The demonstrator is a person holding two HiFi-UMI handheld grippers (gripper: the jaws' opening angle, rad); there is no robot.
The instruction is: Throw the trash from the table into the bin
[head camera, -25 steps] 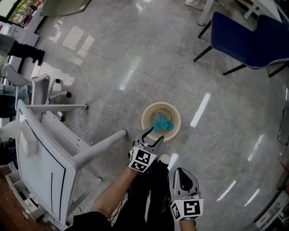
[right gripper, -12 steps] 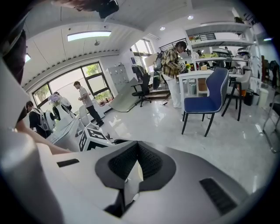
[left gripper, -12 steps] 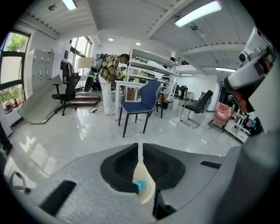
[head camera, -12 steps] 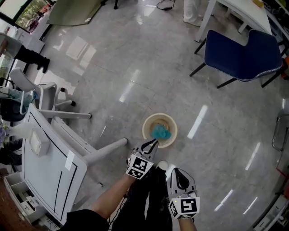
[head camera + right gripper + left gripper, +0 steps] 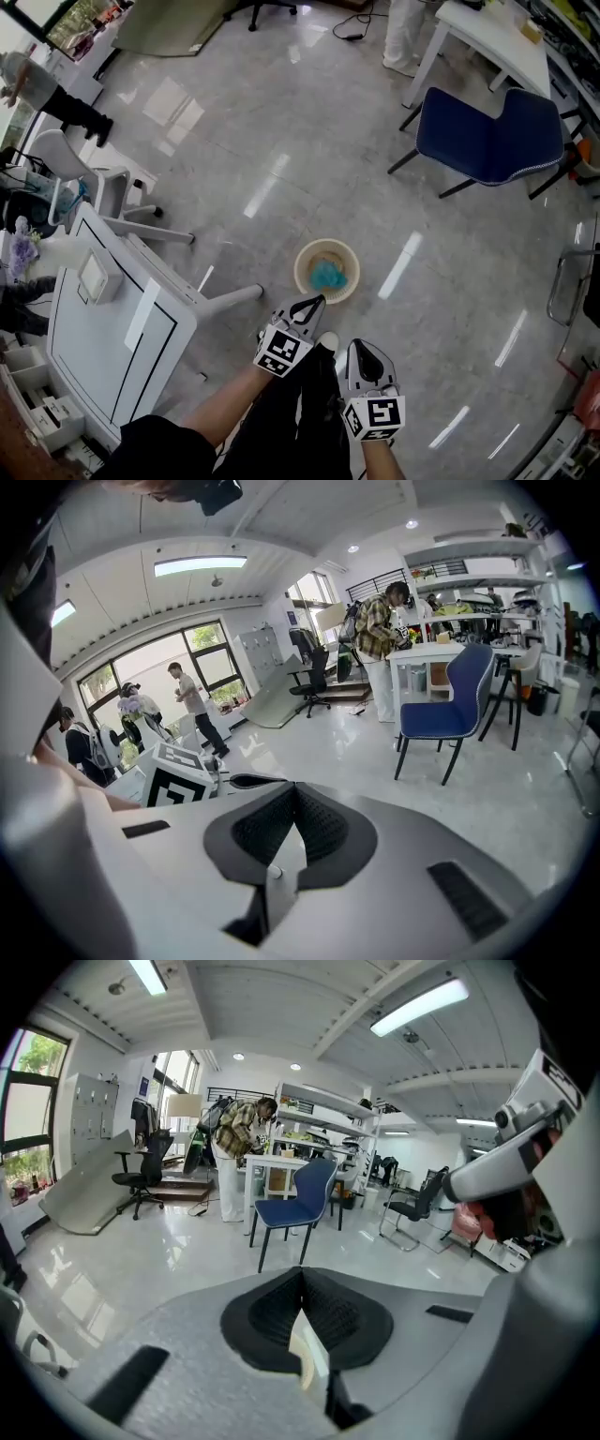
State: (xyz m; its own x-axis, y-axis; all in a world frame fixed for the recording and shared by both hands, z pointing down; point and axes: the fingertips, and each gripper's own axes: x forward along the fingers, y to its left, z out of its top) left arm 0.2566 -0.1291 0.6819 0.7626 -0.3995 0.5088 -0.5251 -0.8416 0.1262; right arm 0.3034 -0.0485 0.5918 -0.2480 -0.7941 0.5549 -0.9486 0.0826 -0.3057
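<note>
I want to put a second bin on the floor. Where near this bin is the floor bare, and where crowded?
Bare floor lies between the bin and the blue chair, and right of the bin. Crowded: left of it, where a leg of the white table ends close, and below it, at the person's legs.

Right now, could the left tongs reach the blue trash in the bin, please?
Probably yes: the left tongs, shut and empty, hang beside the open bin, and nothing covers the blue trash.
</note>
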